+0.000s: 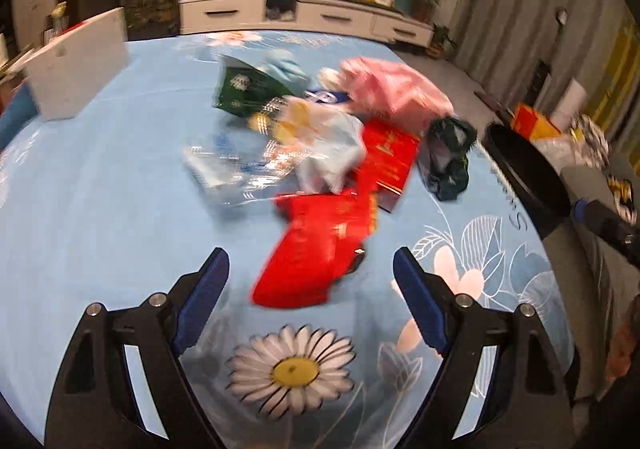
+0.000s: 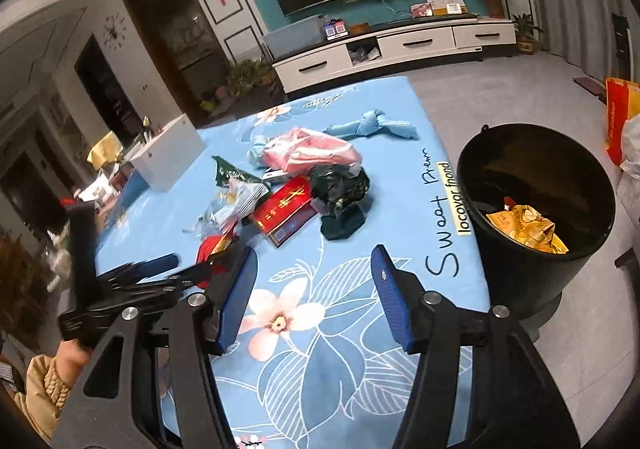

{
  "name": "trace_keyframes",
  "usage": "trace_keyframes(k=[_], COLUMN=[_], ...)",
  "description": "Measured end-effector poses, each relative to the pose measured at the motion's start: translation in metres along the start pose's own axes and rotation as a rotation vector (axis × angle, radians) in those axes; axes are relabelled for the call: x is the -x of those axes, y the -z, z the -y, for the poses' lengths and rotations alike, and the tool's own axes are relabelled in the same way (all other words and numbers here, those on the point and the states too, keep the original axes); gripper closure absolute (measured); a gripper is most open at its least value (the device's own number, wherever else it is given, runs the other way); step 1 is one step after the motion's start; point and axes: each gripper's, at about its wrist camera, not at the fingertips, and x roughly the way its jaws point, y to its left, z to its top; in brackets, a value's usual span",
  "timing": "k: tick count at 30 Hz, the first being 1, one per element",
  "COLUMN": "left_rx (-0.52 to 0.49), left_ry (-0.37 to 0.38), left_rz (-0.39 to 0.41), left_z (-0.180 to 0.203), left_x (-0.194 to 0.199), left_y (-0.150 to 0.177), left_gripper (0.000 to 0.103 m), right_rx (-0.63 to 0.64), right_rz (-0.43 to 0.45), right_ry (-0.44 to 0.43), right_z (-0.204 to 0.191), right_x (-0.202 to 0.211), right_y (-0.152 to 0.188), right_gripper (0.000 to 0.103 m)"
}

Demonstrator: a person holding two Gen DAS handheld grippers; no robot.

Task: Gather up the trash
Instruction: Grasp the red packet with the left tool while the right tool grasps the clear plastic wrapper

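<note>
A pile of trash lies on the blue flowered tablecloth (image 1: 100,209): a red wrapper (image 1: 316,249), a red box (image 1: 390,161), a white bag (image 1: 328,145), a pink bag (image 1: 392,89), a dark green bag (image 1: 448,157) and a green packet (image 1: 248,89). My left gripper (image 1: 310,273) is open, just short of the red wrapper. My right gripper (image 2: 314,289) is open and empty above the table's near right part. The black trash bin (image 2: 536,217) stands right of the table, with a gold wrapper (image 2: 528,227) inside. The left gripper (image 2: 160,273) shows blurred in the right wrist view.
A white box (image 1: 80,65) stands at the table's far left. A light blue cloth (image 2: 372,125) lies at the far side. A TV cabinet (image 2: 396,45) stands behind. An orange bag (image 2: 620,117) is on the floor at right.
</note>
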Motion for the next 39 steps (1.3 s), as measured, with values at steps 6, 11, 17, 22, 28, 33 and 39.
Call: trace_keyframes(k=[6,11,17,22,28,33,39], left_rx=[-0.025,0.022,0.106,0.163,0.186,0.202,0.219], left_ry=[-0.04,0.027,0.006,-0.04,-0.023,-0.002,0.012], left_rz=[-0.027,0.005,0.085,0.13,0.157,0.17,0.179], left_z=[0.007,-0.014,-0.061,-0.093,-0.113,-0.124,-0.13], left_x=[-0.027,-0.001,0.048,0.064,0.067,0.068,0.066], left_y=[0.001,0.012,0.023,0.016,0.016,0.015,0.017], left_gripper=[0.066,0.073,0.073,0.072,0.072,0.072,0.072], right_rx=[0.008,0.004,0.008,-0.017,-0.13,-0.214,-0.232], right_rz=[-0.027,-0.053,-0.128,-0.196,-0.262,-0.281,-0.314], right_ry=[0.007,-0.044,-0.141,-0.22,-0.193,-0.121,-0.079], right_z=[-0.004,-0.013,-0.04,-0.066,-0.077,-0.075,-0.079], right_x=[-0.006,-0.022,-0.061,-0.101,-0.151,-0.174,-0.187], right_y=[-0.001,-0.007,-0.012,-0.017,-0.031,-0.035,-0.03], right_gripper=[0.045,0.045,0.044,0.044,0.044,0.045,0.075])
